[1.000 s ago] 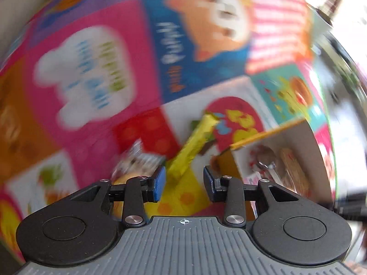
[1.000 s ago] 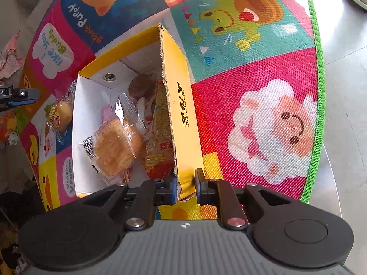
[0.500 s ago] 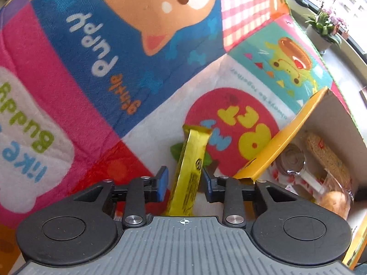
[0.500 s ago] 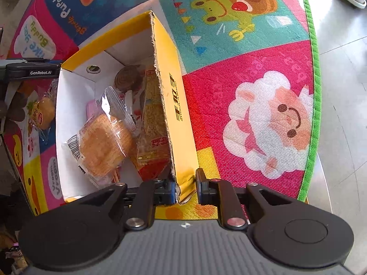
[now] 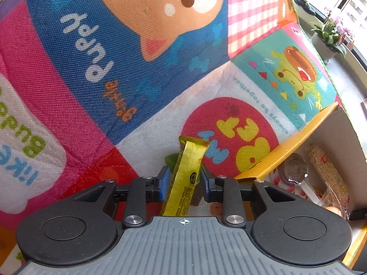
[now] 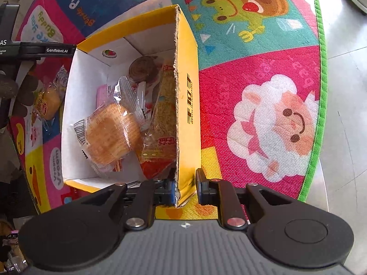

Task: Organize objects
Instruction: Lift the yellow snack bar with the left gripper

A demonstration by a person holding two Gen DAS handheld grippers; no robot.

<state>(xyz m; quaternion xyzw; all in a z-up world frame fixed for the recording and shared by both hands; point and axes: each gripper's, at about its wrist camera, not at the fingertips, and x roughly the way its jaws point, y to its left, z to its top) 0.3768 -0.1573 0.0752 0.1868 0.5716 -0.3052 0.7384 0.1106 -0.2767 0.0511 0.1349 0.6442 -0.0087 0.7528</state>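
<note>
A yellow snack bar [image 5: 186, 176] lies on the colourful play mat [image 5: 114, 68], between the jaws of my left gripper [image 5: 184, 181]; the jaws are open, with a gap on each side of the bar. The yellow cardboard box [image 5: 284, 151] stands just right of it and holds several wrapped snacks. In the right wrist view my right gripper [image 6: 185, 189] straddles the box's right wall [image 6: 187, 105] near its front corner, shut on it. Inside the box lie a wrapped round cake [image 6: 110, 135] and an orange noodle pack [image 6: 165, 114].
A wrapped bun [image 6: 47, 102] lies on the mat left of the box, near the left gripper's body [image 6: 34, 50]. The mat's green edge [image 6: 318, 68] borders a grey floor on the right. A potted plant [image 5: 330, 36] stands far right.
My left gripper has swung from the wrapped bun towards the yellow bar, and the bar now sits between its jaws. My right gripper has stayed on the box wall.
</note>
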